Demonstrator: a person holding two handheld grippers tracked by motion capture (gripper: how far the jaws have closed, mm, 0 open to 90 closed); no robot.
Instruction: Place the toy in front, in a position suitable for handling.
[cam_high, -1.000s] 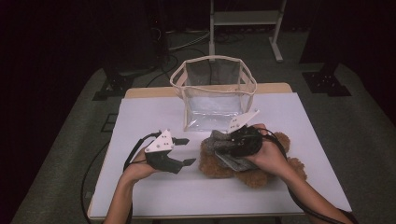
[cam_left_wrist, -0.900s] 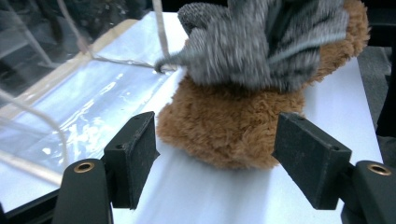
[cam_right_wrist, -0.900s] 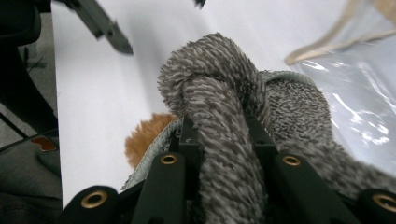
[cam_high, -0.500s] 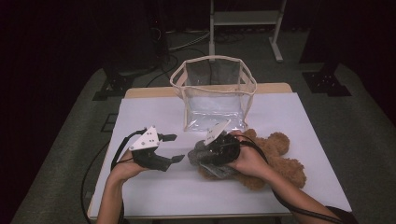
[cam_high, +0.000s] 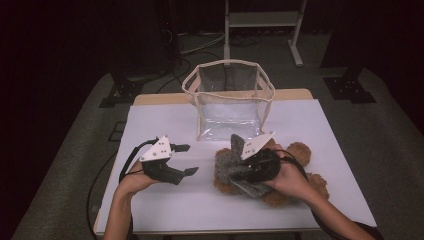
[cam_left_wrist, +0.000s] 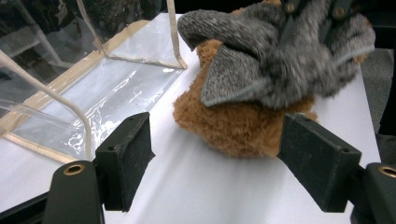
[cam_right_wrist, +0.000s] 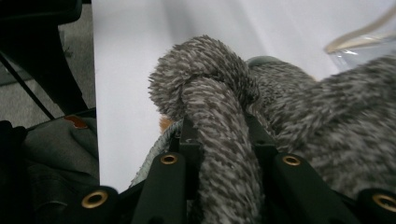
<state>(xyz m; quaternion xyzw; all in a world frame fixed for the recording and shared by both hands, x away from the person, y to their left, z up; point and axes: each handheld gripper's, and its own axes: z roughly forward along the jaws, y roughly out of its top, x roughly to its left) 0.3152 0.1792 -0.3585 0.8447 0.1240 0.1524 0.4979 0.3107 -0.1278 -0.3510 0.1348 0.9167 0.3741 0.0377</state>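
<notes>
A brown teddy bear (cam_high: 299, 150) lies on the white table (cam_high: 165, 210), right of centre. A grey fuzzy cloth (cam_high: 231, 164) is draped over its left end. My right gripper (cam_high: 239, 169) is shut on a fold of this grey cloth (cam_right_wrist: 205, 70), which bulges out between the jaws of the right gripper (cam_right_wrist: 219, 135). My left gripper (cam_high: 190, 159) hovers to the left of the bear, apart from it. Its jaws have just been opening, and nothing is between them. The left gripper (cam_left_wrist: 215, 168) points at the bear (cam_left_wrist: 233, 126) and the cloth (cam_left_wrist: 280, 60).
A clear plastic bag (cam_high: 230, 100) with beige trim stands open at the back of the table, just behind the bear. In the left gripper view the bag (cam_left_wrist: 116, 88) is up and to the left. A metal stand and dark floor lie beyond the table.
The right gripper swung left with the grey cloth, then came back right over the bear. The left gripper's jaws stand wider apart than before.
</notes>
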